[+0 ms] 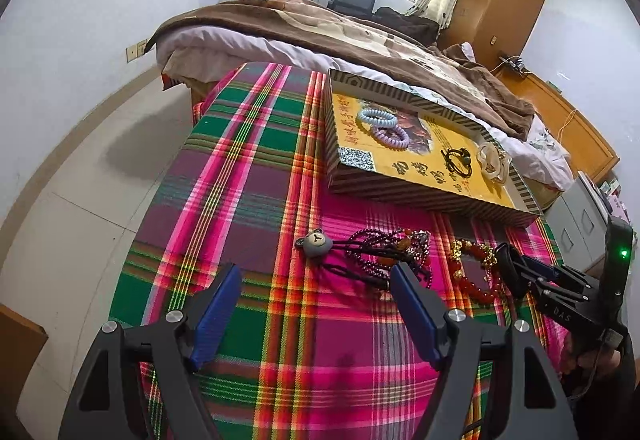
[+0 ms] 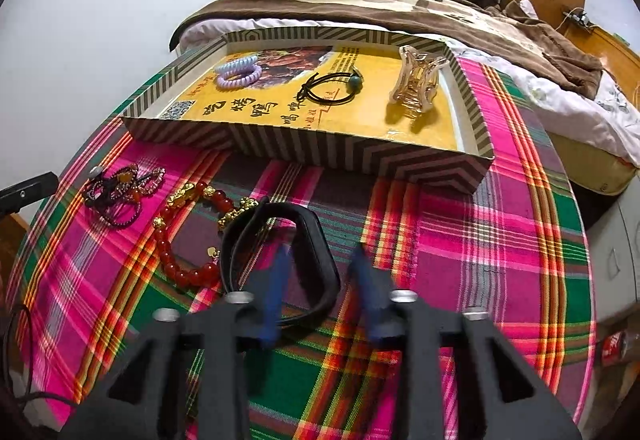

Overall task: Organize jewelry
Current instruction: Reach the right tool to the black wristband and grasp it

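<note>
You had a woven plaid cloth (image 2: 500, 240) under everything, matt and slightly coarse. At twelve o'clock sat a cardboard box lid (image 2: 360, 156) with a printed striped rim and a glossy yellow paper face. In it lay two ribbed plastic coil hair ties (image 2: 239, 74) and a clear, shiny plastic hair claw (image 2: 418, 82). At nine o'clock your red bead bracelet (image 2: 188, 264) looked glassy, with bright gold-coloured metal charms. The black band (image 2: 316, 260) looked like matt rubber. Your gripper fingers (image 1: 218, 314) wore blue ribbed pads.
</note>
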Motion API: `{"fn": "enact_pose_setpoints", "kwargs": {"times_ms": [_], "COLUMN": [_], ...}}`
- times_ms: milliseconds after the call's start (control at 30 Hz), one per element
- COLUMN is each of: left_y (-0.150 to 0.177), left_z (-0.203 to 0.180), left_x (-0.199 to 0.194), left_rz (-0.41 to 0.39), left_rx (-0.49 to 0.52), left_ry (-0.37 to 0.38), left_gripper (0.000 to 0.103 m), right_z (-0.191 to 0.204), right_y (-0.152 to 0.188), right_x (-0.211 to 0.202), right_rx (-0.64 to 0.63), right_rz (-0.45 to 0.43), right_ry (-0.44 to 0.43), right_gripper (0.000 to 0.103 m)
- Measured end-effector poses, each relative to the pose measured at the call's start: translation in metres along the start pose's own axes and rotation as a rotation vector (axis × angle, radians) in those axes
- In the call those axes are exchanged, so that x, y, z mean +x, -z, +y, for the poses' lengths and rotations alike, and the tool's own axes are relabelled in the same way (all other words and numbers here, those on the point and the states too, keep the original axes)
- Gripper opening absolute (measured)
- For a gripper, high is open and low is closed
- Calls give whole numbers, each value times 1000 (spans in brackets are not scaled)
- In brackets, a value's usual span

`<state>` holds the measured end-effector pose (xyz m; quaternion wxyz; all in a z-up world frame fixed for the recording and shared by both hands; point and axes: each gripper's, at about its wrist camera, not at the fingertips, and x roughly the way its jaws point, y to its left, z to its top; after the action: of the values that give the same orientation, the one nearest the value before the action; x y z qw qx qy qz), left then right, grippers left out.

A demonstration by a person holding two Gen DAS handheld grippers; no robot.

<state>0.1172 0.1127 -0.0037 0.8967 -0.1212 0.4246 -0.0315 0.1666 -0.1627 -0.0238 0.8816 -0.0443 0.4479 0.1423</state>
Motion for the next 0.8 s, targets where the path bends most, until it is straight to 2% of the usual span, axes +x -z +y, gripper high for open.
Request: {"fn": "enact_pose_setpoints", "kwargs": {"times_ms": [67, 233, 500, 667, 800], "left_y": [0, -2, -13, -20, -20], "left_z": [-1, 0, 8, 6, -2], "left_x": [2, 12, 32, 48, 53], "left_rz": [6, 32, 45, 60, 60], "left_rx": [6, -15, -53, -50, -10], "left_ry": [4, 13, -58, -98, -126], "left_gripper": [76, 76, 76, 76, 76], "right_z": [-1, -12, -38, -42, -42], "right_y": [1, 5, 12, 12, 11], "right_x": [-2, -12, -33, -32, -31], "right_rx": [5, 45, 145, 165, 166], "right_rz": [0, -30, -83, -82, -87], "right_ry": [-11, 2, 35, 36, 27], "right_gripper": [15, 13, 13, 13, 13]}}
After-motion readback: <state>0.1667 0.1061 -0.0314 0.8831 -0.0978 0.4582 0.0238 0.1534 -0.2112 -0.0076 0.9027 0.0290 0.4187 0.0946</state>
